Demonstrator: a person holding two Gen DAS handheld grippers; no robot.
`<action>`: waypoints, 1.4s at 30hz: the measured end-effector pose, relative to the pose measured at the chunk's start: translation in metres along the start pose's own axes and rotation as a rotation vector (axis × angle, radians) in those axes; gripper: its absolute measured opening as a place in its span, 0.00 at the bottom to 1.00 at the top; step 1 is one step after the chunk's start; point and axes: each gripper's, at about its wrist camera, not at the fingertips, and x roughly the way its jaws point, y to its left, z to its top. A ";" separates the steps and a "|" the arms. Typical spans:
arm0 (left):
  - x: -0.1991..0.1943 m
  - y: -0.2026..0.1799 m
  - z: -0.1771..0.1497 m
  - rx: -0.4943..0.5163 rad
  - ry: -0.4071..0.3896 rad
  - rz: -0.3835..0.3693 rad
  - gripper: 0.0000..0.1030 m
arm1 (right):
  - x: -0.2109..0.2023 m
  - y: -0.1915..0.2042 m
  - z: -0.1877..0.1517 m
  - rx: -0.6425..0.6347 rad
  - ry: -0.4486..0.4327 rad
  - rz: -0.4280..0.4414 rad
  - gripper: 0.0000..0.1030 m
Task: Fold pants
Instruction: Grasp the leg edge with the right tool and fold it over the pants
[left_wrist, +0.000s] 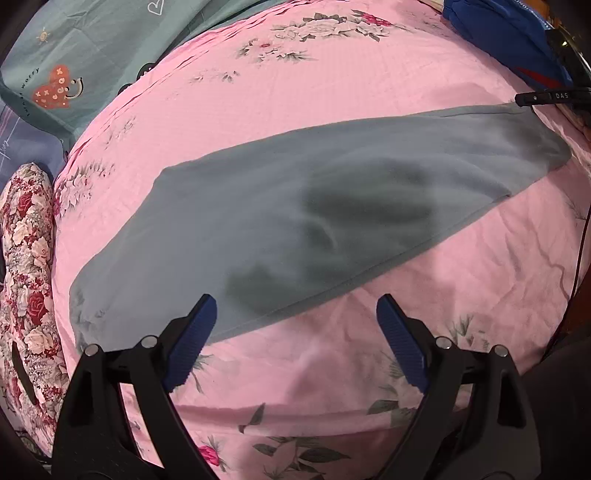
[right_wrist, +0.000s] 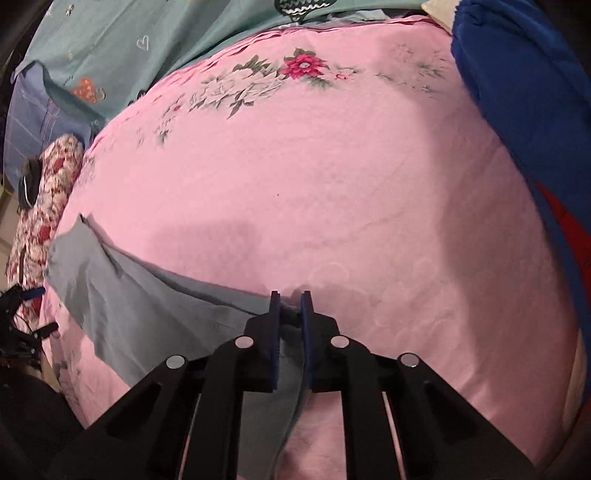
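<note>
Grey pants (left_wrist: 295, 206) lie flat in a long band across the pink floral bedsheet (left_wrist: 332, 92). My left gripper (left_wrist: 296, 301) hangs open over the pants' near edge, nothing between its blue pads. In the left wrist view, one black finger (left_wrist: 535, 97) of the right gripper touches the pants' far right end. In the right wrist view, my right gripper (right_wrist: 290, 295) has its jaws nearly together with a fold of the grey pants (right_wrist: 147, 306) pinched between the pads. The cloth trails off to the left and under the gripper.
A blue garment with a red stripe (left_wrist: 509, 40) lies at the bed's far right (right_wrist: 524, 110). Teal patterned bedding (left_wrist: 92, 48) lies at the back left. A floral pillow (left_wrist: 26, 258) lies along the left edge. A thin cable (left_wrist: 580, 240) runs down the right side.
</note>
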 end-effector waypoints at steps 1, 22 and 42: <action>-0.001 -0.002 0.000 -0.002 0.002 0.004 0.87 | -0.003 0.002 0.002 -0.025 -0.006 -0.025 0.08; -0.007 -0.036 0.013 0.045 0.017 0.037 0.87 | 0.000 -0.001 0.003 -0.030 -0.045 0.042 0.13; 0.025 0.012 0.022 -0.103 0.008 0.079 0.89 | -0.054 0.013 -0.045 0.256 -0.207 -0.049 0.42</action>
